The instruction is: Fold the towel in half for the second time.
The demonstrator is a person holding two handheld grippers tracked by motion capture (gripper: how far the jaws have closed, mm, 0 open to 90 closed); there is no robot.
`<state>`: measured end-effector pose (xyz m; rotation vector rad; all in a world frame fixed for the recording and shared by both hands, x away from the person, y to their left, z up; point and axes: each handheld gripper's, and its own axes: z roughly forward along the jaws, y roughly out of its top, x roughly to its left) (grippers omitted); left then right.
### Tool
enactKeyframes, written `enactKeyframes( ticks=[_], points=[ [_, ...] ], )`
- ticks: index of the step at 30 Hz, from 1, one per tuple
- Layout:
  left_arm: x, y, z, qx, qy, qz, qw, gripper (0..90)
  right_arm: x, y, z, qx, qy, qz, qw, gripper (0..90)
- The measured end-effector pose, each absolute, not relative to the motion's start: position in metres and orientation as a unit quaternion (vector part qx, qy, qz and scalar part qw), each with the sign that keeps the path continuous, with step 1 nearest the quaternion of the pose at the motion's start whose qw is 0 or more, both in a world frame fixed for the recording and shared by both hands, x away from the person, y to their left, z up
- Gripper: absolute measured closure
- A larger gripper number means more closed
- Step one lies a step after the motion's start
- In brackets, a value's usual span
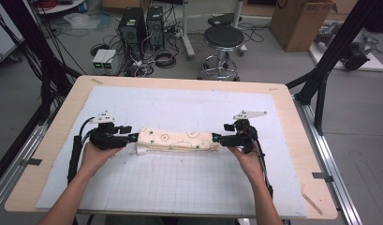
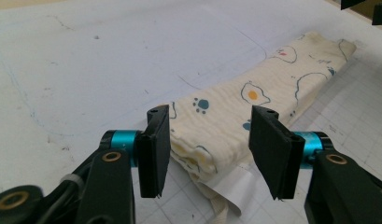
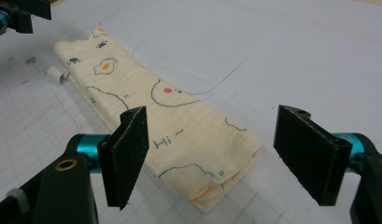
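Now the folded cloth [image 1: 176, 139] lies lengthwise between both grippers: the left gripper [image 2: 208, 149] stands wide around one short end, the right gripper [image 3: 212, 156] wide around the other, neither pressing.

We saw a cream folded cloth [image 1: 177, 139] printed with fried eggs in white and orange yolk, teal paw prints, a small red dot and dark blue outlines with a "Hi" beside them. Under the cloth lay a white mat [image 1: 180, 183], its near part ruled in a faint grey grid, its far part marked by thin blue lines. Around the mat ran the pale wood desk [image 1: 53, 154]. At either end of the cloth, the left tongs [image 2: 205, 147] and right tongs [image 3: 216, 156] were black with teal collars and brass-coloured rivets. A white tag [image 2: 228, 189] stuck out from the cloth's end.
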<state>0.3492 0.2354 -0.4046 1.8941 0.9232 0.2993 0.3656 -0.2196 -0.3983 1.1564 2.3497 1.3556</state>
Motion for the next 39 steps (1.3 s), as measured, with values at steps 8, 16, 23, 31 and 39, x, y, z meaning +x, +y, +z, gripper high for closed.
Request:
enactKeyframes(
  ticks=[8,16,23,31,39],
  points=[
    [0.337,0.240,-0.401,0.778,0.375,0.126,0.487,39.0,0.359,-0.221,-0.395,0.389,0.792,0.460,0.103,19.0],
    [0.328,0.242,-0.399,0.784,0.369,0.137,0.480,32.1,0.351,-0.223,-0.397,0.395,0.789,0.458,0.109,12.3],
    [0.321,0.241,-0.395,0.787,0.362,0.151,0.477,30.5,0.343,-0.224,-0.395,0.383,0.791,0.461,0.118,12.3],
    [0.311,0.242,-0.402,0.786,0.361,0.154,0.478,29.9,0.334,-0.230,-0.400,0.387,0.786,0.466,0.123,12.3],
    [0.304,0.247,-0.411,0.783,0.365,0.155,0.479,29.7,0.323,-0.235,-0.406,0.388,0.783,0.469,0.127,12.2]
  ],
)
